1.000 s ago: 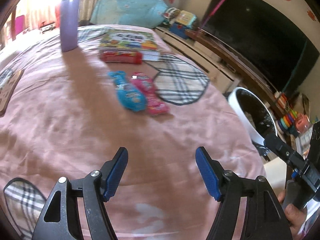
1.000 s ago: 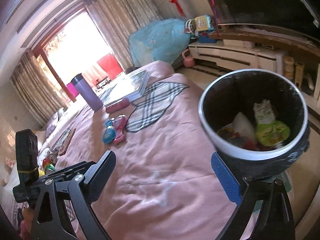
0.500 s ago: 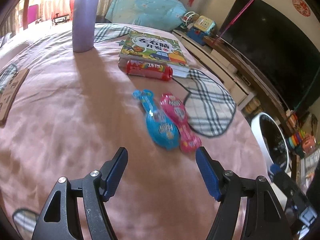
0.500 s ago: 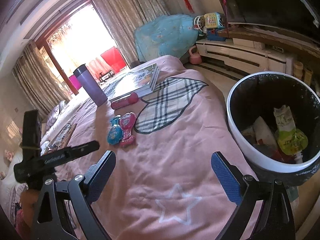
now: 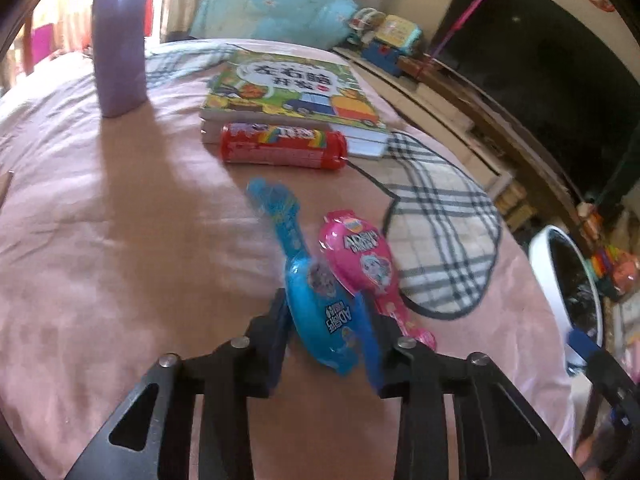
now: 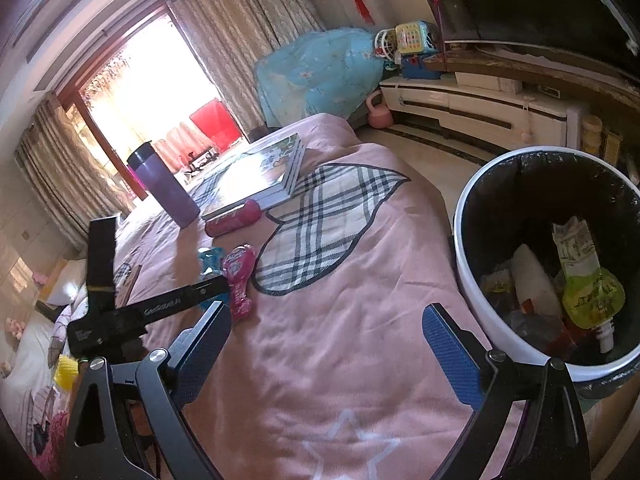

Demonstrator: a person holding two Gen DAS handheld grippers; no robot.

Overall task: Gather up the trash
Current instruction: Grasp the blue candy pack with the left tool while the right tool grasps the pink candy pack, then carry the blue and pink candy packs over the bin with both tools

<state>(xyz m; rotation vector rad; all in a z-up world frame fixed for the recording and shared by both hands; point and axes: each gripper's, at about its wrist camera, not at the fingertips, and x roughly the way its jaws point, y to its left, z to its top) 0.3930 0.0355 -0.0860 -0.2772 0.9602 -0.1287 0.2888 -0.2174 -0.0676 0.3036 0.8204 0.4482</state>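
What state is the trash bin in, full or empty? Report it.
Partly full. The trash bin stands upright beside the bed with its mouth open; a green pouch and other wrappers lie at the bottom, well below the rim.

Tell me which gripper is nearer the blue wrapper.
Left. The left gripper has just been closing, its jaws either side of the blue wrapper. The right gripper hangs open over bare bedspread, nearer the bin.

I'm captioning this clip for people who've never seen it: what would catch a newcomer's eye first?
Probably the bright blue wrapper on the pink bedspread, caught between the left tool's fingers, which have just been closing, with a pink wrapper lying right beside it. Next, the white-rimmed trash bin beside the bed, already holding packets, near the open right tool.
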